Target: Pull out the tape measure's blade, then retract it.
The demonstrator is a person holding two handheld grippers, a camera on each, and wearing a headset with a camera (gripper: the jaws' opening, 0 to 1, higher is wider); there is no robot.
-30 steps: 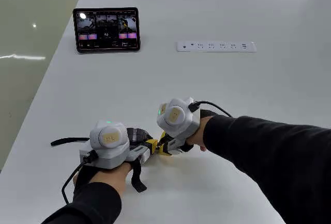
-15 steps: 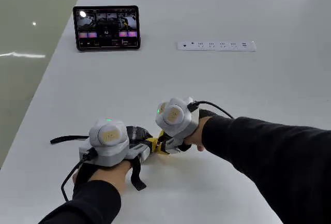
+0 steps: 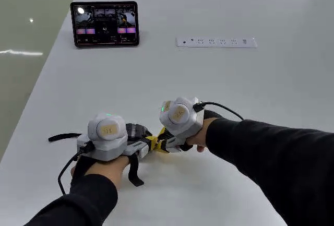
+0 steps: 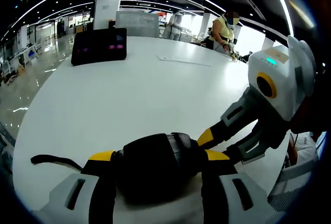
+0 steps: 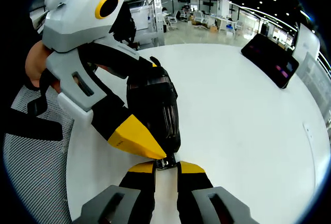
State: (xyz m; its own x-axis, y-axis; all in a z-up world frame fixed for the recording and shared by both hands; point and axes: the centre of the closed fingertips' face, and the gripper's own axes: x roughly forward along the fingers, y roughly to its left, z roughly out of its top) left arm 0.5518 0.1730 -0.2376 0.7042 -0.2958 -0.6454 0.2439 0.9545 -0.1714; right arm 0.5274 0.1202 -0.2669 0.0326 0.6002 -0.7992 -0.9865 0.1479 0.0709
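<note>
Left claw (image 4: 158,158): clamped on the tape measure (image 4: 155,180), with the black case held crosswise between the two yellow-tipped jaws.
Right claw (image 5: 166,166): jaws almost together, pinching the small metal end tab (image 5: 165,161) of the blade right at the case's mouth.
Left hand (image 3: 104,166): low behind its claw, holding it level along the worktop (image 3: 224,95) and aimed across at the right claw.
Right hand (image 3: 201,134): reaching in from the far side on a dark sleeve (image 3: 271,158), claw tipped down toward the left one.
Tape measure: inside the left claw's grip and touching the right claw's tips. Cannot tell whether resting on the worktop or held just above it.
Blade: hardly drawn out, only the tab showing ahead of the right claw.
Black strap (image 3: 62,137): flat on the worktop, trailing outward from the left claw's outer side.
Tablet (image 3: 104,23): propped upright well ahead of the left claw.
Power strip (image 3: 216,42): flat, well ahead of the right claw.
</note>
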